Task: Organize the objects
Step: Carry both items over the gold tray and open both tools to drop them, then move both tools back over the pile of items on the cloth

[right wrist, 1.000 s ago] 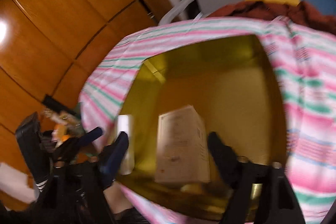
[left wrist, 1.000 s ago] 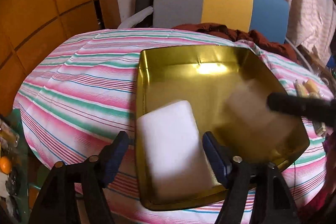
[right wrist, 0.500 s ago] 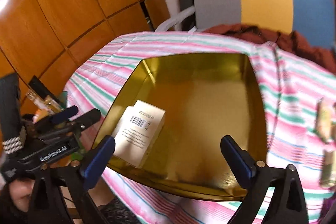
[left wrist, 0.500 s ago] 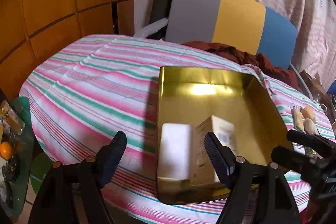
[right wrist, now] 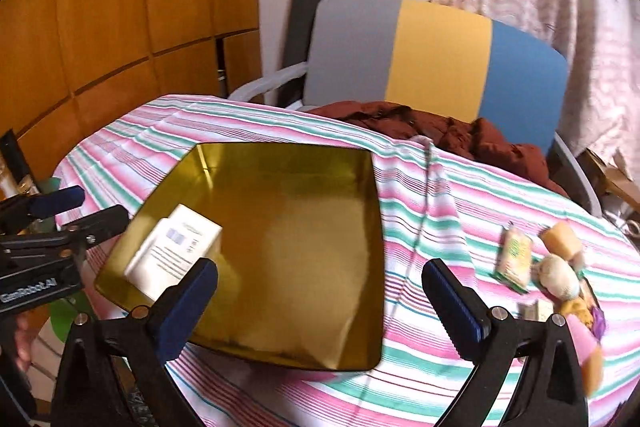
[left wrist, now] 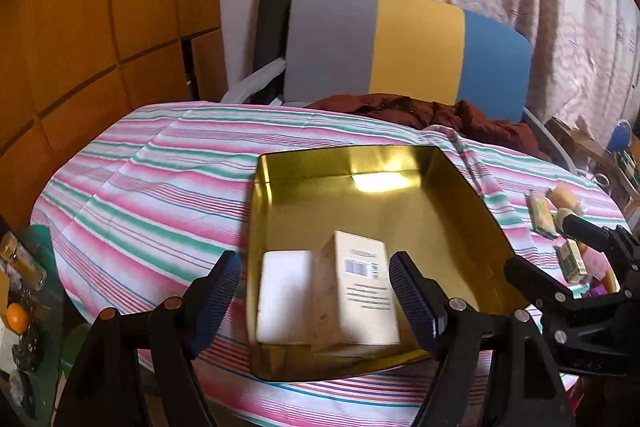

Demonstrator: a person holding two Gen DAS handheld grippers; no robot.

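Left wrist view: both tongs, left (left wrist: 314, 297) and right (right wrist: 320, 307), spread and empty, pulled back from tray (left wrist: 452, 183); white block (left wrist: 282, 299) and carton (left wrist: 360, 291) left inside; snacks (right wrist: 516, 259) remaining near tabletop's right edge.

A striped cloth (left wrist: 160, 187) covers the round table; behind it stands a chair (left wrist: 400, 47) (grey, yellow and blue panels) with a dark red garment (left wrist: 440, 113) heaped at its foot; wood panels (left wrist: 100, 27) line the left wall; a pale curtain (left wrist: 540, 7) hangs on the right
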